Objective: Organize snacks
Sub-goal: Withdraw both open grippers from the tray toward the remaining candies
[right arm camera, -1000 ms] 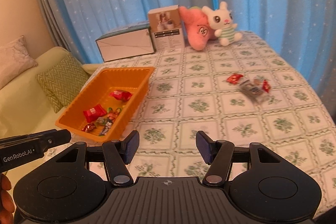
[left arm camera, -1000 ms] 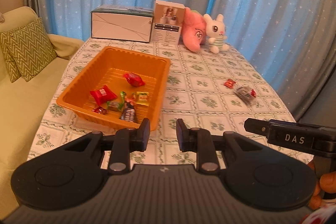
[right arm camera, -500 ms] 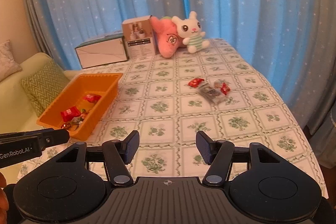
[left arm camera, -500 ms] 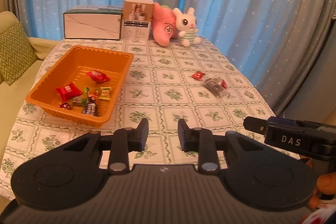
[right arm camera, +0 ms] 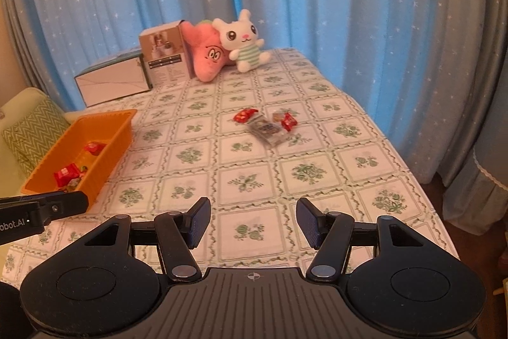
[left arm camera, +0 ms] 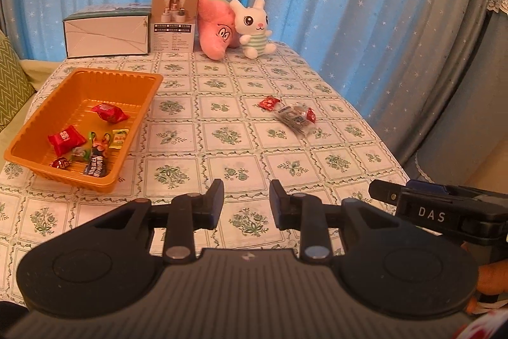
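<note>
An orange tray [left arm camera: 139, 110] [right arm camera: 120, 132] on the table's left side holds several wrapped snacks, among them a red packet [left arm camera: 66, 139]. On the cloth to the right lie a red candy [left arm camera: 268, 103] [right arm camera: 245, 115], a clear snack packet [left arm camera: 293, 116] [right arm camera: 266, 129] and another red candy [left arm camera: 310, 115] [right arm camera: 289, 122]. My left gripper [left arm camera: 246, 205] is open and empty above the table's near edge. My right gripper [right arm camera: 253, 223] is open and empty, also at the near edge, and shows in the left wrist view [left arm camera: 438, 212].
Two cardboard boxes [left arm camera: 108, 34] [left arm camera: 174, 20], a pink plush [left arm camera: 217, 29] and a white rabbit plush [left arm camera: 255, 27] stand at the table's far end. Blue starred curtains hang behind. A sofa with a green cushion [right arm camera: 35, 129] is at the left.
Both grippers have drawn back and turned right, so the tray slid left and farther off and the loose snacks came nearer the middle. Both stay open and empty.
</note>
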`<state>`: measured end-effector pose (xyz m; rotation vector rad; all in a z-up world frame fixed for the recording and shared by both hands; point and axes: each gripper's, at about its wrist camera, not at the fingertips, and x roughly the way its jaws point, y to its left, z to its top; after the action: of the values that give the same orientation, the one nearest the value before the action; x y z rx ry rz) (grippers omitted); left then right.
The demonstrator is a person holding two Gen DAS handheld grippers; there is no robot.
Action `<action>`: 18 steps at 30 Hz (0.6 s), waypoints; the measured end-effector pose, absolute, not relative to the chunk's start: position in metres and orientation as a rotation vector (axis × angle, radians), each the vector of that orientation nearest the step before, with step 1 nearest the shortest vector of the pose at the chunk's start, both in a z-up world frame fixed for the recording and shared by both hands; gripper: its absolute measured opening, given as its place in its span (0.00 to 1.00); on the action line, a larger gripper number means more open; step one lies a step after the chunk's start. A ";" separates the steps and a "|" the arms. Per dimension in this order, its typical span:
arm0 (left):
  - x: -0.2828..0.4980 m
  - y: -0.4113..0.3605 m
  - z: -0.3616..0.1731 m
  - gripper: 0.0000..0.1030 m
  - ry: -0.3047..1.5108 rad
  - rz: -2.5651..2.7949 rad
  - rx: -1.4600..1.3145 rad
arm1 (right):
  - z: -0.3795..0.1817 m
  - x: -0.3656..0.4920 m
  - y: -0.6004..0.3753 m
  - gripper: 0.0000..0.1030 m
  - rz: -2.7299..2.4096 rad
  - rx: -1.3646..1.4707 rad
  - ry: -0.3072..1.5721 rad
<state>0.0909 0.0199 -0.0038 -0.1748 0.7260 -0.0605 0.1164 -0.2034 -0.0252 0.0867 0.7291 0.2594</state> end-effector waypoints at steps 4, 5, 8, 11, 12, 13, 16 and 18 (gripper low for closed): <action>0.096 0.014 -0.006 0.27 0.732 -0.069 -0.169 | -0.028 0.119 -0.211 0.58 0.246 0.088 0.733; 0.098 0.014 -0.006 0.27 0.733 -0.071 -0.169 | -0.030 0.120 -0.212 0.58 0.244 0.089 0.734; 0.103 0.012 -0.007 0.27 0.735 -0.074 -0.168 | -0.032 0.123 -0.216 0.58 0.237 0.089 0.740; 0.108 0.009 -0.009 0.27 0.739 -0.078 -0.166 | -0.034 0.127 -0.219 0.58 0.228 0.091 0.745; 0.110 0.008 -0.009 0.27 0.740 -0.078 -0.166 | -0.035 0.128 -0.220 0.58 0.226 0.092 0.746; 0.112 0.008 -0.010 0.27 0.741 -0.079 -0.168 | -0.035 0.130 -0.221 0.58 0.224 0.092 0.747; 0.116 0.005 -0.011 0.27 0.744 -0.082 -0.168 | -0.035 0.133 -0.224 0.58 0.220 0.089 0.749; 0.119 0.003 -0.012 0.27 0.745 -0.084 -0.170 | -0.035 0.136 -0.227 0.58 0.216 0.088 0.747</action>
<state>0.1195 0.0033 -0.0119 -0.1698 0.7448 -0.0839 0.1364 -0.2271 -0.0354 0.0879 0.7470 0.2156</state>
